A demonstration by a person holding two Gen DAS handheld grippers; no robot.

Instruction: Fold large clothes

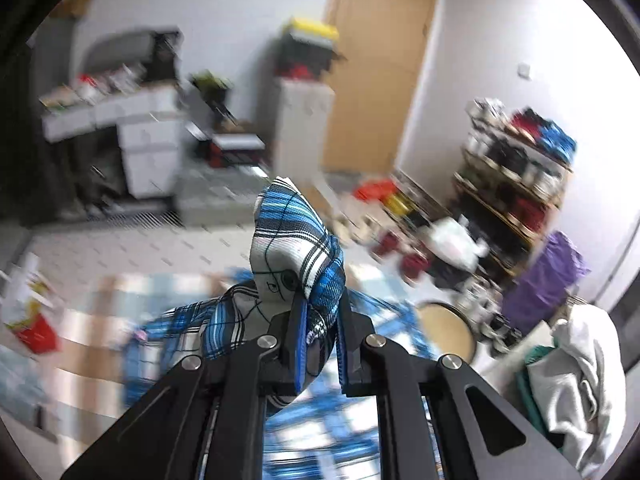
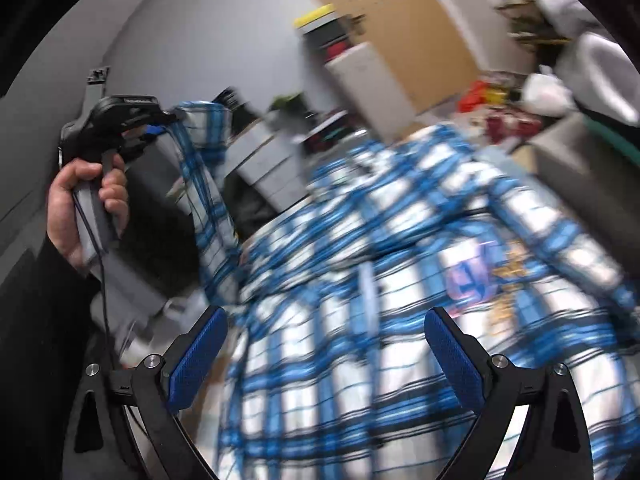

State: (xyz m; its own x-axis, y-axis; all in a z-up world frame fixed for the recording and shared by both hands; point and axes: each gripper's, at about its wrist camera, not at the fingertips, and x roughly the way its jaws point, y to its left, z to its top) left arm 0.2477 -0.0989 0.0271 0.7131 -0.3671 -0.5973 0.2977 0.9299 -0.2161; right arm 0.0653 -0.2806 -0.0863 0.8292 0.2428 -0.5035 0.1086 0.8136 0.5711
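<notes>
Left wrist: claw (image 1: pixel 320 340) clamps shirt (image 1: pixel 296 240) (plaid).

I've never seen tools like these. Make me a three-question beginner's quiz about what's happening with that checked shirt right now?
1. True or false: the left gripper is clamped on a bunched piece of the blue plaid shirt.
2. The right gripper is: A) shut on a sleeve, B) open with nothing between its fingers, C) out of sight.
3. Fill in: in the right wrist view, the person's hand lifts one part of the shirt ____ than the rest.

Key
1. True: fabric sticks up between its blue pads.
2. B: its fingers stand wide apart, with the shirt beyond them.
3. Higher: that strip hangs down from the raised gripper.
</notes>
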